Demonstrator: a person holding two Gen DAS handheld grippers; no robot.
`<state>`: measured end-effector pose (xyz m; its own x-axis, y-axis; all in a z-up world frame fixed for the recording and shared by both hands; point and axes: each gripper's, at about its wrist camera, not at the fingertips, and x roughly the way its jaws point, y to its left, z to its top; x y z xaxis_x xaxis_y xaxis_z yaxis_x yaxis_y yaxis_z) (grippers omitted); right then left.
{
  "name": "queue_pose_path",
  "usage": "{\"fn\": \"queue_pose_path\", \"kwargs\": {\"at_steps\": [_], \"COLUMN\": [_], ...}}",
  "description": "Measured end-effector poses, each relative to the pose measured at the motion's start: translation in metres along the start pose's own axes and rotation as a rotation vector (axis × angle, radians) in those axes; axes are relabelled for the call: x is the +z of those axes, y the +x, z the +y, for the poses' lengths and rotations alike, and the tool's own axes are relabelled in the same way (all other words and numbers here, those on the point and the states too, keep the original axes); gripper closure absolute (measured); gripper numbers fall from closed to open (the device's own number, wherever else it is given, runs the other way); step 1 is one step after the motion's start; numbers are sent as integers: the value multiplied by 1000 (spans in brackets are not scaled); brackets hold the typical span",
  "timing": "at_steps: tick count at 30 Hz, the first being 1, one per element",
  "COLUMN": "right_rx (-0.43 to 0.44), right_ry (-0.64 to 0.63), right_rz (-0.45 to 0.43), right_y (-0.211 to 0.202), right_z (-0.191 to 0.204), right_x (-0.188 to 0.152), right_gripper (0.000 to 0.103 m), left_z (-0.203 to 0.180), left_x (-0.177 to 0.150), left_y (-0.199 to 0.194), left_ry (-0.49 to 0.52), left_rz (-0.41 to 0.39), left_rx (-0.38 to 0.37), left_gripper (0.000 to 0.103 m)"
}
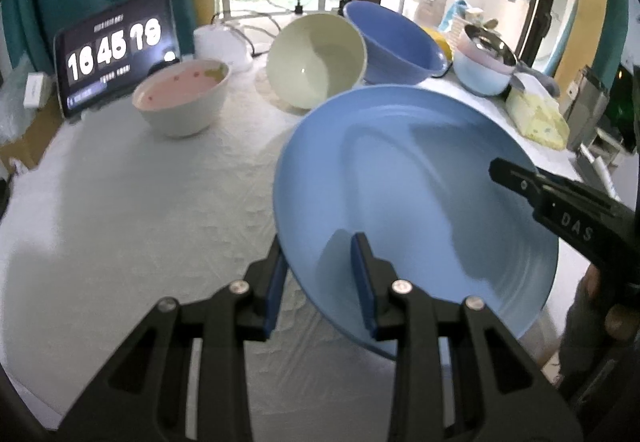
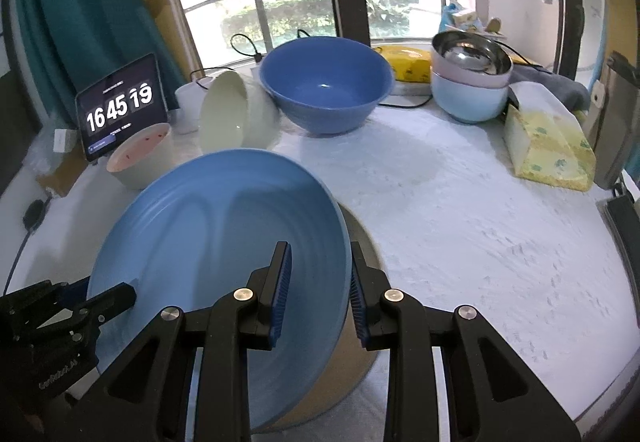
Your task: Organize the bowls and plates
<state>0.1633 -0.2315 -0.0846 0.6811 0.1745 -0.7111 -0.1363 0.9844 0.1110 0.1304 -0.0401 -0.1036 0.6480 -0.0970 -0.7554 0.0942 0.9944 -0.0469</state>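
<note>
A large light blue plate (image 1: 416, 202) hangs tilted above the white table, held on both sides. My left gripper (image 1: 320, 282) is shut on its near left rim. My right gripper (image 2: 320, 294) is shut on its right rim; the plate (image 2: 216, 254) fills the lower left of the right wrist view, with a beige plate (image 2: 360, 322) under it. At the back stand a white bowl with pink inside (image 1: 182, 102), a tipped cream bowl (image 1: 316, 60) and a dark blue bowl (image 1: 394, 42). They also show in the right wrist view: pink bowl (image 2: 138, 158), cream bowl (image 2: 234, 114), blue bowl (image 2: 326, 82).
A stack of pale bowls with a steel bowl on top (image 2: 472, 78) stands at the back right. A yellow tissue pack (image 2: 548, 146) lies at the right edge. A tablet showing a clock (image 2: 120, 106) leans at the back left. Cables run along the window sill.
</note>
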Motion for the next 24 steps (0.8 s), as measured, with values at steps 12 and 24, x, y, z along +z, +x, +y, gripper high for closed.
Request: {"fn": "queue_pose_path", "kwargs": {"at_steps": [12, 24], "right_rx": [-10, -26], "right_ry": [22, 17], "right_rz": [24, 24], "right_y": [12, 16], "right_z": [-17, -21], "right_x": [-5, -4], "right_gripper": [73, 70], "left_z": [-20, -26], "left_x": [3, 4], "left_y": [15, 29], "left_ry": [73, 102], "left_rz": [1, 30], "left_rx": [69, 94], "left_gripper": [68, 58]}}
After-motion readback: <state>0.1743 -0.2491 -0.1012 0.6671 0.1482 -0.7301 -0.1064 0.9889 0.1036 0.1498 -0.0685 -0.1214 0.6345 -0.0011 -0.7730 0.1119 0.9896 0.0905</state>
